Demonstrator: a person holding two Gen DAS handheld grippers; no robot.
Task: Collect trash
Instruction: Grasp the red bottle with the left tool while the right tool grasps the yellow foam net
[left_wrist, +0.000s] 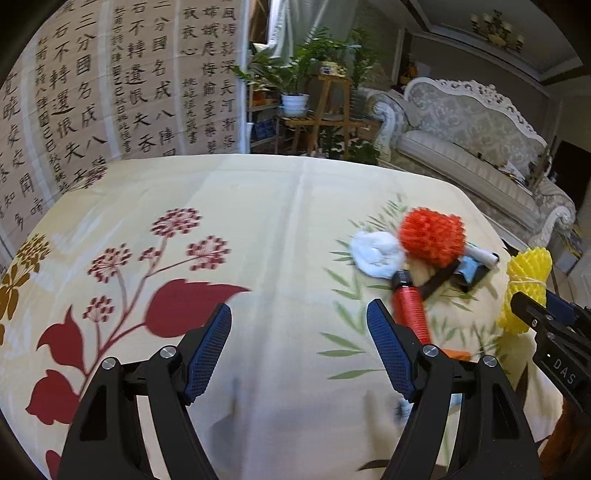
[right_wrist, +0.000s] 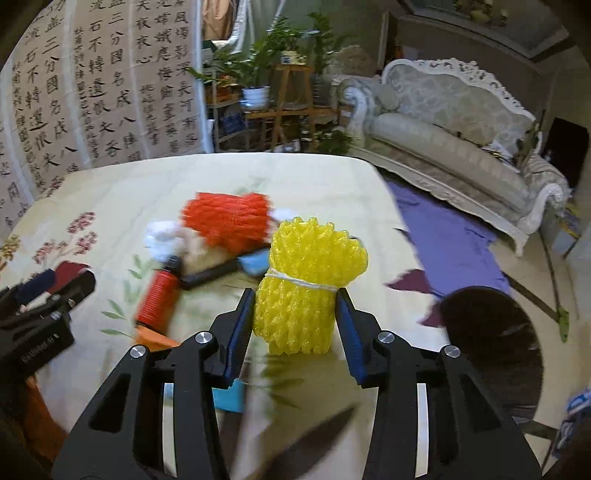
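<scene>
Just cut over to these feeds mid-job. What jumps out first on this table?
The yellow foam net bundle, tied with white string, sits between the right gripper fingers, which flank it closely. Just beyond lies a pile with an orange-red foam net, a white wad to its left and a red ribbed cylinder in front. The left gripper is open over bare floral tablecloth.

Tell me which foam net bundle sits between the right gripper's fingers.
The yellow foam net bundle, tied round with white string, sits between the right gripper pads. The red foam net bundle lies farther back on the tablecloth, untouched.
</scene>
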